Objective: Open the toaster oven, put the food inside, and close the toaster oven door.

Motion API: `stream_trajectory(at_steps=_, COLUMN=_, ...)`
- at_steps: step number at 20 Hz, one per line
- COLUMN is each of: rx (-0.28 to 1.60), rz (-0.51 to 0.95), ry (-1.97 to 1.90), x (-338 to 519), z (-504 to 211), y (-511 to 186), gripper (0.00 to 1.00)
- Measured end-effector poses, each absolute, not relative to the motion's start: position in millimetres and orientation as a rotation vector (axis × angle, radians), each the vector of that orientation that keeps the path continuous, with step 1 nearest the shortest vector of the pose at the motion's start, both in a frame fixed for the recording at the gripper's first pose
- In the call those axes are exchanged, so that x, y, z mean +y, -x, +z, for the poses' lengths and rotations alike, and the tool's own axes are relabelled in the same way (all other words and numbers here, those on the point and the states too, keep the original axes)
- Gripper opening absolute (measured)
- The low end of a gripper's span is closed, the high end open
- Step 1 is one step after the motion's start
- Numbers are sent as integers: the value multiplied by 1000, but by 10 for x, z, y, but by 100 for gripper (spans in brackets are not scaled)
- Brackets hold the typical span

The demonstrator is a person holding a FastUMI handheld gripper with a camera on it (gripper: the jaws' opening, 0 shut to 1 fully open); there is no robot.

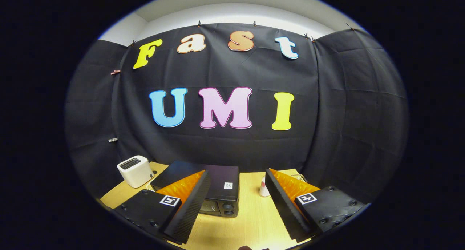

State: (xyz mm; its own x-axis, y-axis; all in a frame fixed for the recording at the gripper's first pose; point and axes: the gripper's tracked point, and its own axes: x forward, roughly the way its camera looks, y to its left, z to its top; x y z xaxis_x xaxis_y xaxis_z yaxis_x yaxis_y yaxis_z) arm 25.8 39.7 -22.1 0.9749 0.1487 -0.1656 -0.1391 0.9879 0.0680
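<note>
Tool (238, 201) spread wide, holding nothing, high above worktop (250, 217). Toaster oven (214, 186) lies ahead and below, partly behind one finger, door apparently shut. Food not identifiable.

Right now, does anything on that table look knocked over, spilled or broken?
Nothing stands out. The black toaster oven sits upright and closed on the wooden table, the white toaster and small cup stand upright, and the gripper is open above them.
</note>
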Motion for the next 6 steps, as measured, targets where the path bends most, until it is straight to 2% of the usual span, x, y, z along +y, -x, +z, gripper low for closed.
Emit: stream_trajectory(at_steps=6, rx=167, rz=144, ry=-80, x=194, z=-253, y=-270, gripper=100)
